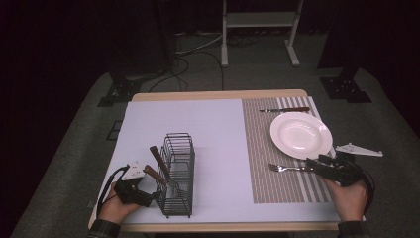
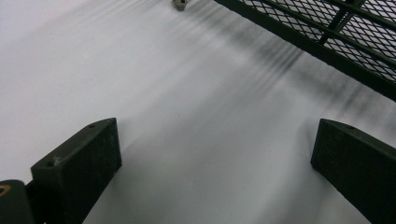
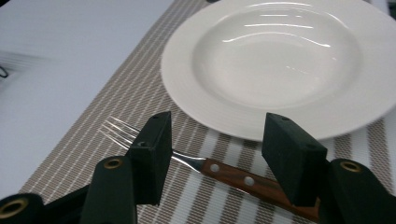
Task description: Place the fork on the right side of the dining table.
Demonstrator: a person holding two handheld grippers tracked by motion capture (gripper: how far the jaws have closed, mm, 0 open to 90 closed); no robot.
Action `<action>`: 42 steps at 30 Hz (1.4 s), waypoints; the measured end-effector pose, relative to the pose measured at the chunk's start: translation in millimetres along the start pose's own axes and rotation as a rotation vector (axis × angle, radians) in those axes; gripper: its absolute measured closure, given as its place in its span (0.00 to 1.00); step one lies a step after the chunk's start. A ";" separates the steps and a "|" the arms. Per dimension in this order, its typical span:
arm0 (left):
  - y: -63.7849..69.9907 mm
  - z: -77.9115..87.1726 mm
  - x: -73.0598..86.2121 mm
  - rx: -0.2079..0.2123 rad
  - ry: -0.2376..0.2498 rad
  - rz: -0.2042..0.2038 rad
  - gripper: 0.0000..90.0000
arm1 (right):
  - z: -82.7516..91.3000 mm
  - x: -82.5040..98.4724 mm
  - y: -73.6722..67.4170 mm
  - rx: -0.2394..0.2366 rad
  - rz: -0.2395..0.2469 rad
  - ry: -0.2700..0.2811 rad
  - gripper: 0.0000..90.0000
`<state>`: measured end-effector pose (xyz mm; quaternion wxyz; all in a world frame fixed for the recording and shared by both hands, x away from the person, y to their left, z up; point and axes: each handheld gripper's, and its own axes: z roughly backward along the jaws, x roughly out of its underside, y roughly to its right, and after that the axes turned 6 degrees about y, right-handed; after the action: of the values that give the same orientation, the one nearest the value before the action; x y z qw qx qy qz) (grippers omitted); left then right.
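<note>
Fork (image 3: 224,170) lies flat on the striped placemat (image 3: 93,126) beneath the right gripper (image 3: 224,154), jaws apart and off it, white plate (image 3: 280,65) just beyond.

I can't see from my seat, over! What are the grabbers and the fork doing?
Right gripper open above the fork, not pinching it. Fork flat on the striped mat beside the plate. Left gripper open, empty, by the wire basket.
</note>
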<state>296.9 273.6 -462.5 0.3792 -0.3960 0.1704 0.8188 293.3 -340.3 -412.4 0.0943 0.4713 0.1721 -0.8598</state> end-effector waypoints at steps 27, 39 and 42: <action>0.0 0.0 0.1 -0.001 0.000 -0.001 0.00 | -60.9 -14.4 -92.5 -0.279 0.223 -0.059 0.01; 0.1 0.0 0.1 0.000 0.000 0.002 0.00 | -94.1 -14.2 -142.8 -0.309 0.361 -0.081 0.00; 0.1 0.0 0.1 0.000 0.000 0.002 0.00 | -101.0 -12.8 -154.9 -0.326 0.388 -0.091 0.00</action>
<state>296.8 273.6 -462.6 0.3782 -0.3958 0.1708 0.8192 328.5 -158.4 -419.7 0.3401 0.4350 0.2103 -0.8067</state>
